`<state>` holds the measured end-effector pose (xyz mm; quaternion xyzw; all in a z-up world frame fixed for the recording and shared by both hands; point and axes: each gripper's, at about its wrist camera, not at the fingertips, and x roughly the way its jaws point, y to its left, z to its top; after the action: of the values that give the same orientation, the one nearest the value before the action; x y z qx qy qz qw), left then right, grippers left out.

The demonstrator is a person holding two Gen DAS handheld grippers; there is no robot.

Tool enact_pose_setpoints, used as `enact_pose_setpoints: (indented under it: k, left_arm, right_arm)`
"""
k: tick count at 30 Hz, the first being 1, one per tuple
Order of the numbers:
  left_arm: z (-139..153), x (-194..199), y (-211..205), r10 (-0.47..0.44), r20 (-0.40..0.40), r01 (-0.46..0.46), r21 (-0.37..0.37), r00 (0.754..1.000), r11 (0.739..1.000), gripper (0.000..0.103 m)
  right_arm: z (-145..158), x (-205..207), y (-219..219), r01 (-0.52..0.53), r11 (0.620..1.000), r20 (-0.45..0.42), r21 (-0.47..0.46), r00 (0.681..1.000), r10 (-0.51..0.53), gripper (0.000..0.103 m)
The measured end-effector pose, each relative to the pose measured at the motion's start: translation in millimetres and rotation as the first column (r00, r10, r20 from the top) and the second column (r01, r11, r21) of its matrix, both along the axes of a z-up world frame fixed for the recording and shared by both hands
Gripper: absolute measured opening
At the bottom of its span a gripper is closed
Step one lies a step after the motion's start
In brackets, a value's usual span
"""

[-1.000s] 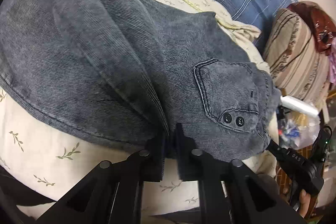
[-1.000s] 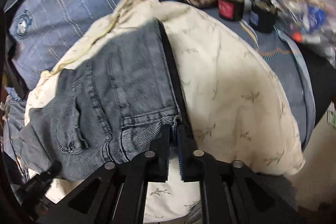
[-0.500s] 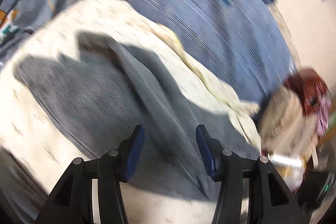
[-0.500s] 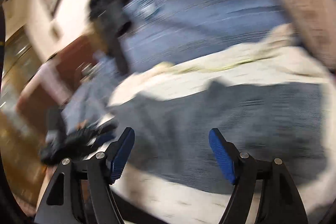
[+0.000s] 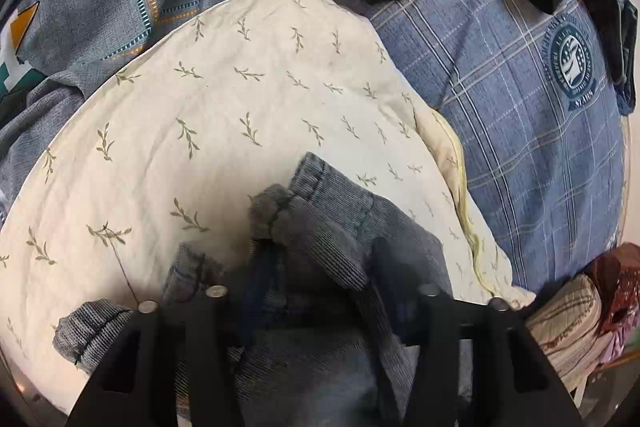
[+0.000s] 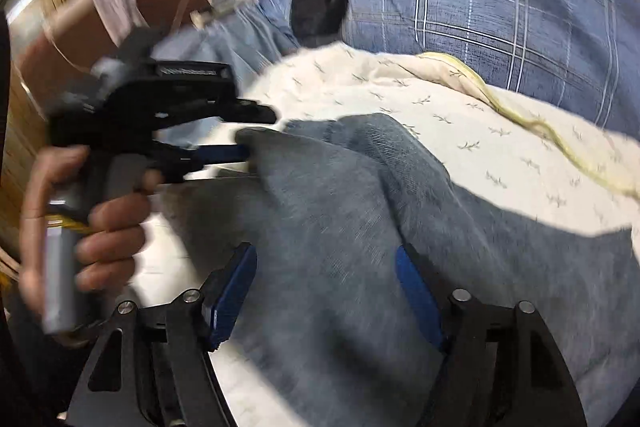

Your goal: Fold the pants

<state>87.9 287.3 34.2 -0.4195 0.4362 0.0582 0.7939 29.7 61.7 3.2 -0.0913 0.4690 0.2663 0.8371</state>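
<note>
Both grippers are wide open, left gripper [image 5: 324,291] straddling the grey corduroy pants [image 5: 332,227] hem bunched between its fingers, right gripper [image 6: 326,301] over the leg, so I'd pinch both layers squarely before lifting.

1. Grey washed-denim pants [image 5: 320,239], ribbed in texture, lie rumpled rather than flat, with stitched hems and a bunched fold raised at the near edge.
2. In the right wrist view, the same pants [image 6: 340,227] spread wide in soft ridges; blurred.
</note>
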Motion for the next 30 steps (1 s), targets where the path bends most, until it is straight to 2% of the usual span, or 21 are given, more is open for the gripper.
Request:
enact_pose_setpoints:
  k: [2, 5, 7, 11, 13, 15, 17, 19, 21, 23, 25, 26, 27, 28, 29, 30]
  left_arm:
    - [0, -2, 3, -0.002, 0.011, 0.002, -0.01, 1.0, 1.0, 0.015]
    - [-2, -7, 7, 0.016, 0.05, -0.012, -0.078, 0.999, 0.997, 0.006]
    - [9, -7, 5, 0.029, 0.14, -0.013, -0.112, 0.99, 0.994, 0.005]
    - [65, -30, 1, 0.007, 0.337, 0.022, -0.083, 0.942, 0.996, 0.004]
    - [86, -56, -1, 0.004, 0.378, 0.022, -0.064, 0.926, 0.998, 0.004]
    - [100, -87, -5, -0.014, 0.405, 0.019, -0.009, 0.914, 1.0, 0.004]
    - [97, -120, -5, -0.017, 0.38, -0.008, 0.064, 0.925, 0.998, 0.005]
    - [73, -136, -1, 0.015, 0.268, -0.043, 0.097, 0.963, 0.994, 0.005]
    - [35, -148, 10, 0.061, 0.167, -0.068, 0.033, 0.984, 0.997, 0.005]
    - [9, -159, 17, 0.082, 0.067, -0.083, 0.009, 0.994, 0.997, 0.006]
    - [5, -163, 21, 0.096, 0.051, -0.096, -0.018, 0.994, 0.995, 0.011]
    - [8, -168, 24, 0.094, 0.07, -0.093, -0.03, 0.993, 0.995, 0.018]
    - [13, -173, 28, 0.103, 0.086, -0.102, -0.012, 0.991, 0.995, 0.029]
    - [17, -177, 31, 0.129, 0.09, -0.131, 0.016, 0.988, 0.991, 0.035]
    - [18, -177, 34, 0.159, 0.083, -0.162, 0.025, 0.984, 0.986, 0.045]
    - [19, -182, 38, 0.185, 0.079, -0.187, 0.015, 0.979, 0.982, 0.046]
  right_arm:
    - [-8, 8, 4, 0.016, 0.999, -0.017, -0.039, 1.0, -0.017, 0.006]
    - [5, 8, -3, 0.047, 0.999, 0.019, -0.011, 0.999, -0.047, 0.005]
    - [19, 8, -9, 0.06, 0.997, 0.032, 0.041, 0.998, -0.061, 0.004]
    - [58, -9, -19, 0.042, 0.992, 0.104, 0.123, 0.993, -0.055, 0.004]
    - [79, -25, -25, 0.021, 0.986, 0.129, 0.168, 0.991, -0.043, 0.004]
    - [91, -44, -27, -0.018, 0.983, 0.158, 0.182, 0.987, -0.012, 0.005]
    - [87, -60, -26, -0.083, 0.976, 0.139, 0.202, 0.989, 0.056, 0.01]
    - [64, -67, -18, -0.122, 0.975, 0.057, 0.187, 0.992, 0.113, 0.011]
    - [25, -69, -7, -0.13, 0.984, -0.015, 0.121, 0.991, 0.133, 0.011]
    - [-2, -63, -2, -0.13, 0.982, -0.112, 0.134, 0.983, 0.145, 0.012]
    - [-11, -57, -2, -0.123, 0.983, -0.165, 0.135, 0.976, 0.145, 0.021]
    - [-4, -53, -4, -0.12, 0.978, -0.168, 0.172, 0.974, 0.149, 0.027]
    - [5, -50, -5, -0.126, 0.971, -0.158, 0.203, 0.975, 0.159, 0.036]
    - [20, -46, -6, -0.135, 0.963, -0.131, 0.231, 0.977, 0.169, 0.043]
    - [31, -40, -5, -0.133, 0.963, -0.101, 0.235, 0.982, 0.161, 0.058]
    - [41, -34, -2, -0.128, 0.965, -0.082, 0.231, 0.985, 0.15, 0.07]
